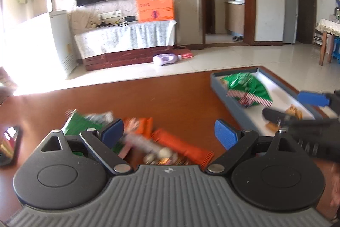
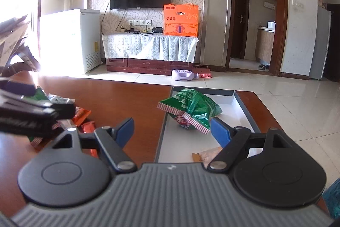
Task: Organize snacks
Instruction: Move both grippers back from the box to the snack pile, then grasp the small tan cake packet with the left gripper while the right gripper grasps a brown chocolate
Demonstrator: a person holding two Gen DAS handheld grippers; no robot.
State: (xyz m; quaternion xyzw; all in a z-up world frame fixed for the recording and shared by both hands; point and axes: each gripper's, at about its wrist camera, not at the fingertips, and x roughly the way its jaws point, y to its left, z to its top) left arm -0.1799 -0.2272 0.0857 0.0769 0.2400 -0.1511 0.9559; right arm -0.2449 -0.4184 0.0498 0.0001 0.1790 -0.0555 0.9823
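Observation:
A grey tray (image 2: 244,107) with a white floor sits on the brown table. A green snack bag (image 2: 191,107) lies in it, with a small tan packet (image 2: 207,155) nearer me. My right gripper (image 2: 172,131) is open and empty, low over the tray's near end. In the left wrist view my left gripper (image 1: 170,134) is open and empty over a blurred pile of orange snack packets (image 1: 174,144) and a green packet (image 1: 78,123). The tray (image 1: 231,103) and the green bag (image 1: 246,88) show at the right there.
The left gripper shows at the left of the right wrist view (image 2: 31,112), over the loose packets (image 2: 81,115). A dark object (image 1: 10,145) lies at the table's left edge. Beyond the table are tiled floor, a TV cabinet (image 2: 148,52) and an orange box (image 2: 180,20).

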